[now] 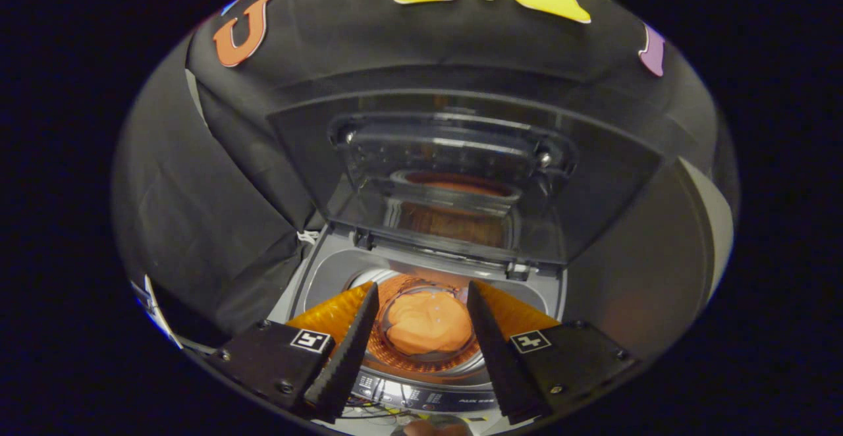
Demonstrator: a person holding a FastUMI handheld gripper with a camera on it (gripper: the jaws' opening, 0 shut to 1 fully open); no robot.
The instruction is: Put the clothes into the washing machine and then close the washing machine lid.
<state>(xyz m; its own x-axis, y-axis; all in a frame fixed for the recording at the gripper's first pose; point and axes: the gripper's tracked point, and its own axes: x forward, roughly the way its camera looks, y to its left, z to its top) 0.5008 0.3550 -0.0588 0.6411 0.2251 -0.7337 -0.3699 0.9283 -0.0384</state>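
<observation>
A top-loading washing machine (316, 278) stands below and ahead of my fingers. Its dark see-through lid (454, 179) is swung up and stands upright at the back. An orange garment (427, 323) lies bunched in the bottom of the drum, seen between my two fingers and well beyond them. My gripper (421, 298) hovers above the drum opening, open, with nothing between the fingers. The lid's glass mirrors the orange drum.
The machine's control panel (428, 398) runs along its near edge, under the fingertips' bases. Black booth cloth (217, 212) hangs close on the left and behind the lid. A pale wall (714, 225) shows at the right.
</observation>
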